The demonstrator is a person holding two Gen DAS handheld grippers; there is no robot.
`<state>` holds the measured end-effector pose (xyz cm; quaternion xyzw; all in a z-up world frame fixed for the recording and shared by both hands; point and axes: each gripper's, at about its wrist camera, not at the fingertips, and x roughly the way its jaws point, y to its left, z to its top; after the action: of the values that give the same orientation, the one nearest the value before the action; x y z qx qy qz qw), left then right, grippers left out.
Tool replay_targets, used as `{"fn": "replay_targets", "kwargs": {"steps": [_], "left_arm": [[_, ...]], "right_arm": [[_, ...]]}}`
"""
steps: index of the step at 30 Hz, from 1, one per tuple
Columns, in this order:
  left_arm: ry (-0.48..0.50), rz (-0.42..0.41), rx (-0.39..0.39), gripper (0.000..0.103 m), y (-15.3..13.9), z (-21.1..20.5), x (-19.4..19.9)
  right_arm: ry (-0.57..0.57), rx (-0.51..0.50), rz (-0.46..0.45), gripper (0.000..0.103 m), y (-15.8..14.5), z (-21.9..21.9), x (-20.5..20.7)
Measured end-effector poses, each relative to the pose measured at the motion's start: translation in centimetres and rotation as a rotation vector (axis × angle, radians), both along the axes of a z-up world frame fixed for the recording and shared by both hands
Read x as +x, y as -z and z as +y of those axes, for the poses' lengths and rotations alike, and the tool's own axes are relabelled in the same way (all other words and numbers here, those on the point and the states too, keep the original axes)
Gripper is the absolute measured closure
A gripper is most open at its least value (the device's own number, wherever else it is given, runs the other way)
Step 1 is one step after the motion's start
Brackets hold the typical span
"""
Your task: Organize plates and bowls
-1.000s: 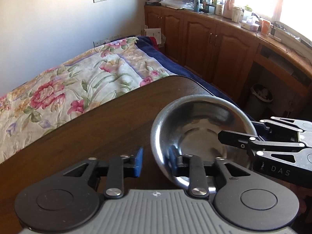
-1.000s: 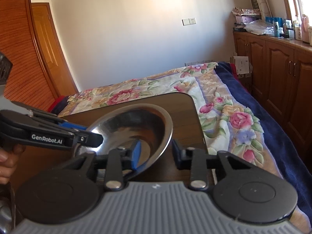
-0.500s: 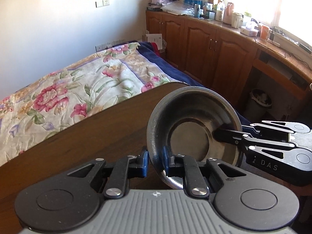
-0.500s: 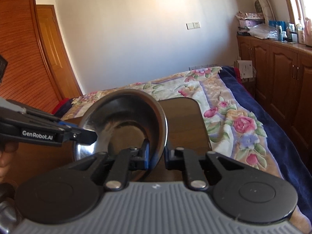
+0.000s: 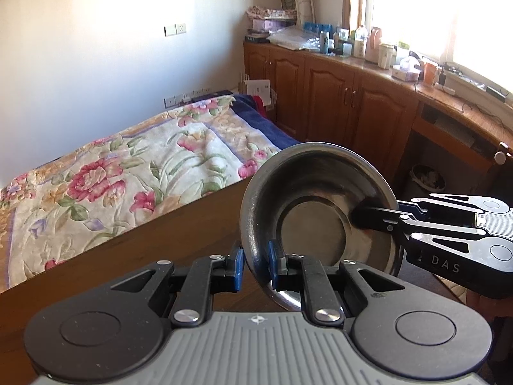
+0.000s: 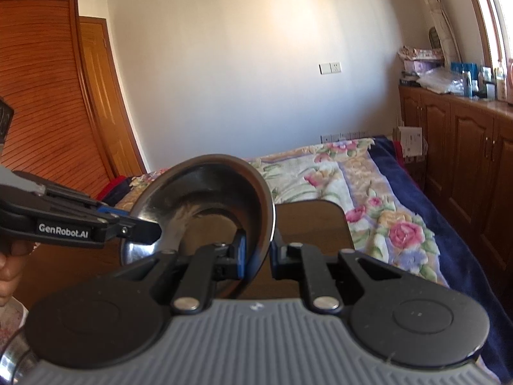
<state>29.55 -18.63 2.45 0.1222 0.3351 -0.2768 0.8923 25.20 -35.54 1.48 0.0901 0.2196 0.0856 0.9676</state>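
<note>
- Here, in the left wrist view, the left gripper (image 5: 255, 261) reached forward over the dark brown wooden table (image 5: 154, 240), its blue-padded fingers (image 5: 238, 264) nearly closed and pinching the near-left rim of the round stainless-steel bowl (image 5: 315, 205).
- The bowl was held off the table, tilted steeply with its hollow facing the camera.
- The right gripper (image 5: 389, 215) came in from the right edge, level, with its black finger lying across the bowl's inner right wall and a blue pad showing behind the rim.
- Beyond the table lay the floral quilted bed (image 5: 128, 173), with the brown wooden cabinets (image 5: 346, 102) along the window wall.
- In the right wrist view, the right gripper (image 6: 258, 256) pointed forward with its fingers drawn close, clamped on the bowl's (image 6: 205, 199) right rim.
- The left gripper (image 6: 138, 226) entered from the left edge, roughly level, gripping the opposite rim, and part of the person's hand (image 6: 9, 266) showed behind its handle.
- The bowl hung between both grippers above the table (image 6: 314, 227), with the bed (image 6: 368, 199) past it.
</note>
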Motion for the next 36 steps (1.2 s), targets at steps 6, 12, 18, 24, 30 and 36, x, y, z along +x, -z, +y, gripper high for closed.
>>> {"fn": "replay_targets", "kwargs": {"steps": [6, 12, 18, 24, 30, 36], "left_arm": [[0.001, -0.027, -0.015, 0.085, -1.2, 1.0, -1.5], [-0.006, -0.056, -0.029, 0.086, -2.4, 2.4, -3.3], [-0.018, -0.067, -0.049, 0.086, -2.7, 4.5, -5.7], [-0.041, -0.059, -0.073, 0.086, -1.9, 7.1, -8.4], [-0.065, -0.044, -0.105, 0.086, -0.7, 9.4, -11.0], [-0.079, -0.052, -0.099, 0.086, 0.5, 10.4, -13.7]], "right_arm": [[-0.002, -0.019, -0.026, 0.086, -1.1, 0.7, -0.9], [-0.014, -0.033, -0.047, 0.086, -1.8, 1.6, -2.0], [-0.04, -0.05, -0.051, 0.086, -2.1, 2.7, -3.5], [-0.074, -0.06, -0.039, 0.086, -1.8, 4.6, -5.4], [-0.109, -0.06, -0.02, 0.086, -1.0, 6.2, -7.5], [-0.129, -0.071, 0.004, 0.086, -0.4, 7.3, -9.0]]}}
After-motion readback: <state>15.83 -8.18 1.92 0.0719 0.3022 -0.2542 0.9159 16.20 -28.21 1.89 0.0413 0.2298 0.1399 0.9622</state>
